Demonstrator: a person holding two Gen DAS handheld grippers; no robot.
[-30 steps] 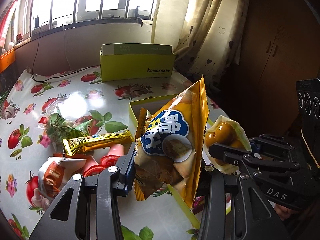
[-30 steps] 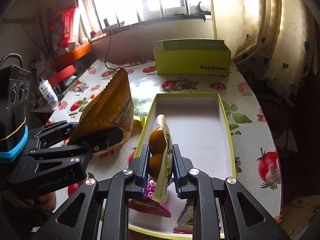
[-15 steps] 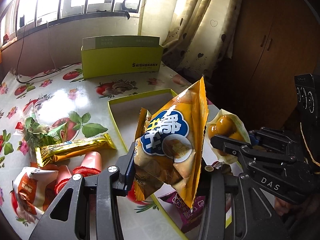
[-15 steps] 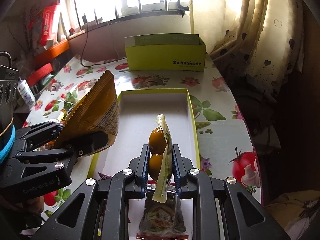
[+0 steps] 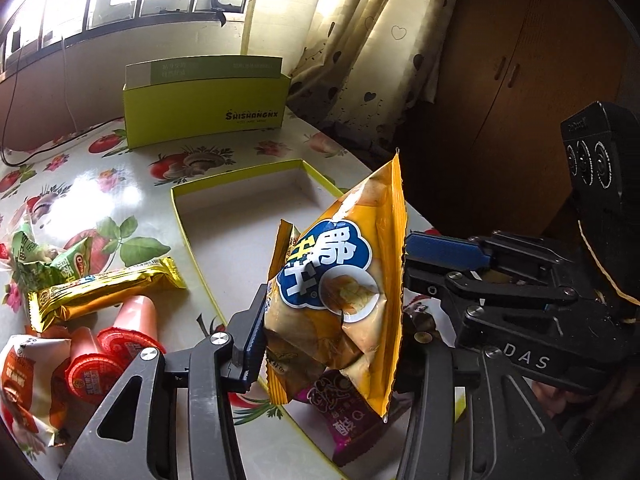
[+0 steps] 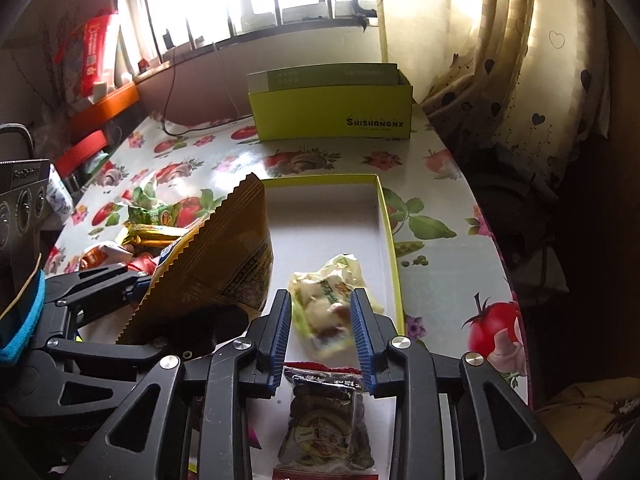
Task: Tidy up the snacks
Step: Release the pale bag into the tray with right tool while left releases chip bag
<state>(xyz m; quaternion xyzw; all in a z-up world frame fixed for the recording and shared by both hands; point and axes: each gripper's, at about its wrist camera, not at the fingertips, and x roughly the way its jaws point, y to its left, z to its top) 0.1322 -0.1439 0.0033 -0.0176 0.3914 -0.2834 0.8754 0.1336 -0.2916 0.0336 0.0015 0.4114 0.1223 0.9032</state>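
A yellow chip bag point(image 5: 340, 292) with a blue cloud logo stands upright between the jaws of my left gripper point(image 5: 334, 324), just above the near part of the yellow-rimmed white tray point(image 5: 240, 175). The jaws are opening, and the left pad still touches the bag. My right gripper point(image 6: 320, 304) is opening too. The pale packet of yellow balls point(image 6: 340, 272) has dropped out of it and shows blurred in the tray point(image 6: 384, 216) below the spread fingers. Neither pad touches it.
A dark packet point(image 6: 324, 420) and a purple packet point(image 5: 352, 420) lie at the tray's near end. Left of the tray are a gold bar point(image 5: 104, 292), green packets point(image 5: 48, 260), red-lidded cups point(image 5: 116, 344) and an orange-white packet point(image 5: 24, 376). A yellow-green box point(image 6: 332, 108) stands at the back. The table edge runs close on the right.
The right gripper opened and let go of the packet of yellow balls, which fell into the tray. The left gripper carried the chip bag further over the tray.
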